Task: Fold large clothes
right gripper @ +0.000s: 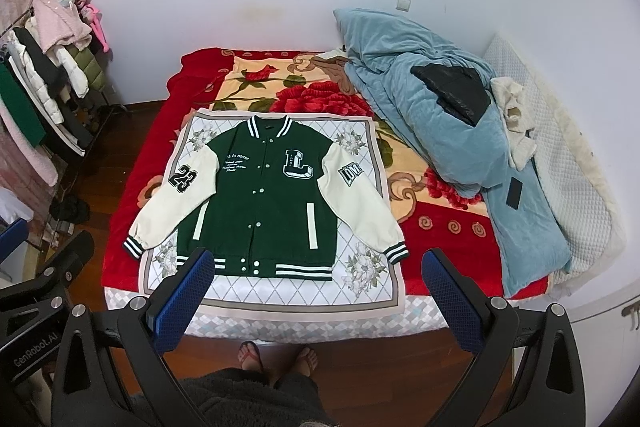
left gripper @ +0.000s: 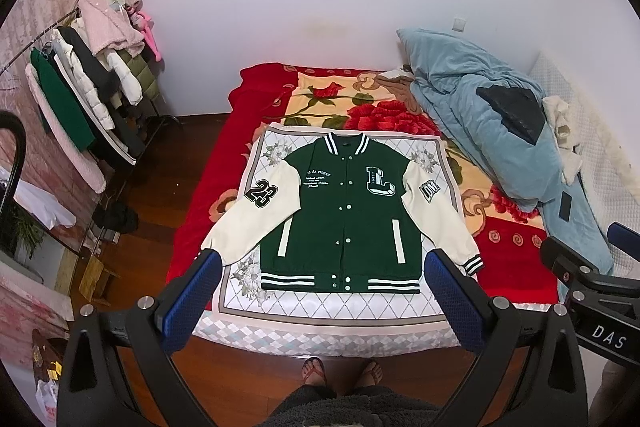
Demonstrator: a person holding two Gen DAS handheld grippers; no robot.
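You hold both tongs raised at the foot of the bed, nothing gripped: left gripper [left gripper: 322,267] with blue pads wide apart, right gripper [right gripper: 316,267] likewise spread and empty. This reads as a start pose, judged from the garment lying untouched and fully laid out. The jacket [left gripper: 344,211] lies ahead of and below both tongs, face up, snapped shut, collar at the far end, hem nearest you, resting on a white diamond-patterned cloth [left gripper: 320,311] spread over the red floral blanket [left gripper: 212,163]; the cloth probably serves as a clean flat folding surface. Green body, cream sleeves angled outward to either side, striped cuffs and hem, "23" patch on the sleeve ahead of your left tong, "L" on the chest. Fabric looks thick; expect bulky folds. A blue quilt [right gripper: 460,131] is heaped beyond your right tong, apart from the jacket. Likely first move: a sleeve cuff.
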